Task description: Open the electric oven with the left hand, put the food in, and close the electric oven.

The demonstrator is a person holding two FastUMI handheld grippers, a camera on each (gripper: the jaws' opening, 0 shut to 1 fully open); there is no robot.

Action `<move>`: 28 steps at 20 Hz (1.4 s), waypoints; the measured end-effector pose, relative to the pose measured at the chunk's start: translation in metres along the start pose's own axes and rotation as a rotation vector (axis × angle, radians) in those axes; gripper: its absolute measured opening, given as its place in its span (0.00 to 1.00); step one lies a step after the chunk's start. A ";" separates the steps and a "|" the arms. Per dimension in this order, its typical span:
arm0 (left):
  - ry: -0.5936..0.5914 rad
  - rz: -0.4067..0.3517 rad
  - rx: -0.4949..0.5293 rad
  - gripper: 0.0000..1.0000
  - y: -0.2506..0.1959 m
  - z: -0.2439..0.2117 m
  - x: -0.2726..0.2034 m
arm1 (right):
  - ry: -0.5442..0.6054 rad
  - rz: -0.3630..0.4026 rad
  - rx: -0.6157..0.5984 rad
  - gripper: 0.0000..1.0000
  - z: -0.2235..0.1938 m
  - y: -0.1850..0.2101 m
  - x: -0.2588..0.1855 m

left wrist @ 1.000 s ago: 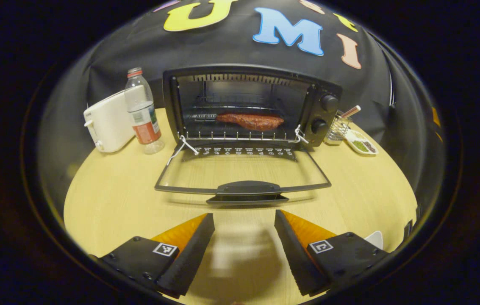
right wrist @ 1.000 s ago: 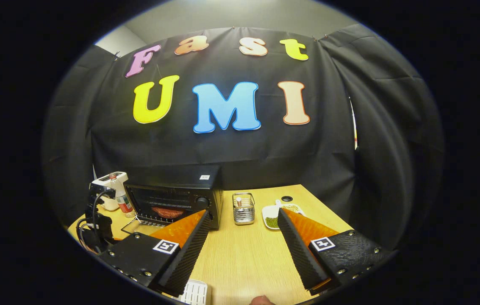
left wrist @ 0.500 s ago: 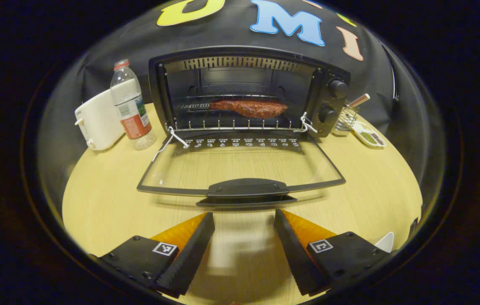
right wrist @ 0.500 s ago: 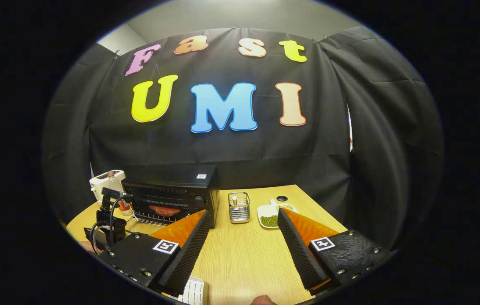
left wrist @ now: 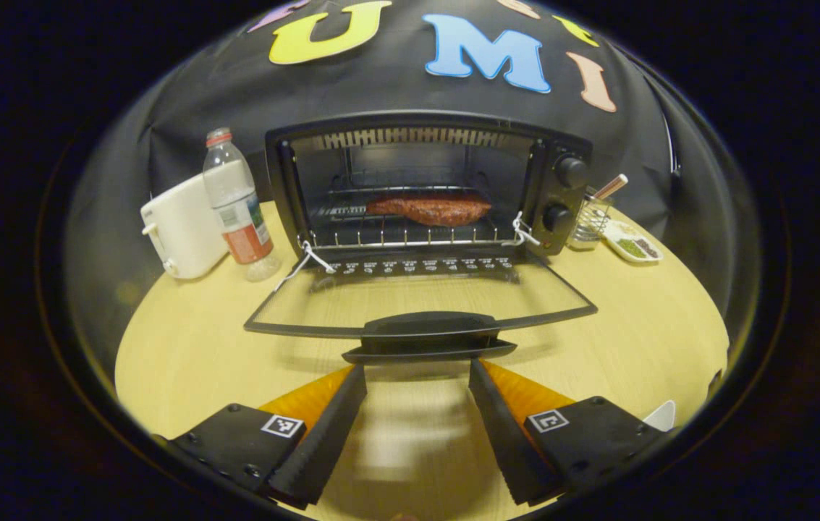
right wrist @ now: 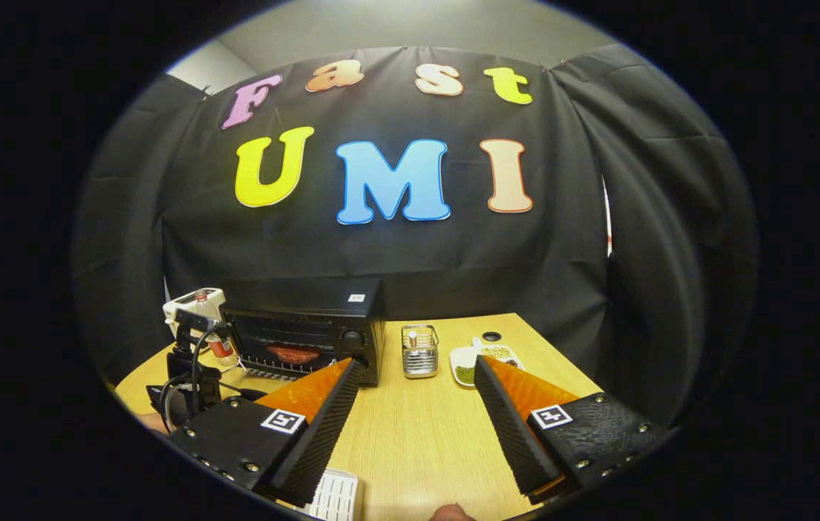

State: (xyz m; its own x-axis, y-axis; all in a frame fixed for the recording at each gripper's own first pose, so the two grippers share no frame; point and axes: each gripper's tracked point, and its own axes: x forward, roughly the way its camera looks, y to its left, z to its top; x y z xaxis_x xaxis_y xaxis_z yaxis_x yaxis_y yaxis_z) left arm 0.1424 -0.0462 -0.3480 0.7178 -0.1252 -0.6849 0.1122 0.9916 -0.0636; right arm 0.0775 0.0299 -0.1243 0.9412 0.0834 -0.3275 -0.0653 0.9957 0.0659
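Reddish-brown slab of cooked meat (left wrist: 429, 208) lying on the wire rack (left wrist: 402, 235) inside the black electric oven (left wrist: 424, 181), so only closing remains. Glass door (left wrist: 420, 300) folded down flat over the light wooden table (left wrist: 185, 347), its black handle (left wrist: 428, 325) just ahead of the left tongs (left wrist: 417, 412), spread wide and empty, seemingly lined up to lift it. Right tongs (right wrist: 417, 420) held wide and empty well off to the side, clear of the door.

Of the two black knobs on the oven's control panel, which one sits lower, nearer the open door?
The lower knob, just above the door's hinge corner on the oven. The upper knob sits near the top edge.
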 end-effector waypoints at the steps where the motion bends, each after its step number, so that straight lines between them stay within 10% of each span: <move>1: -0.012 0.000 0.000 0.97 0.000 0.007 -0.003 | -0.001 0.008 0.004 0.98 0.000 0.003 0.002; 28: -0.270 0.004 0.021 0.97 0.016 0.154 -0.015 | 0.021 -0.001 0.030 0.98 -0.009 0.008 0.006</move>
State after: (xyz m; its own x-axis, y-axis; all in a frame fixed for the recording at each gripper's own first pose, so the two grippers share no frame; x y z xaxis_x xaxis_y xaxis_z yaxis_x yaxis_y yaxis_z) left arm 0.2392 -0.0334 -0.2273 0.8752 -0.1275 -0.4667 0.1208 0.9917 -0.0444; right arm 0.0795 0.0387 -0.1343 0.9341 0.0832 -0.3472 -0.0538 0.9942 0.0935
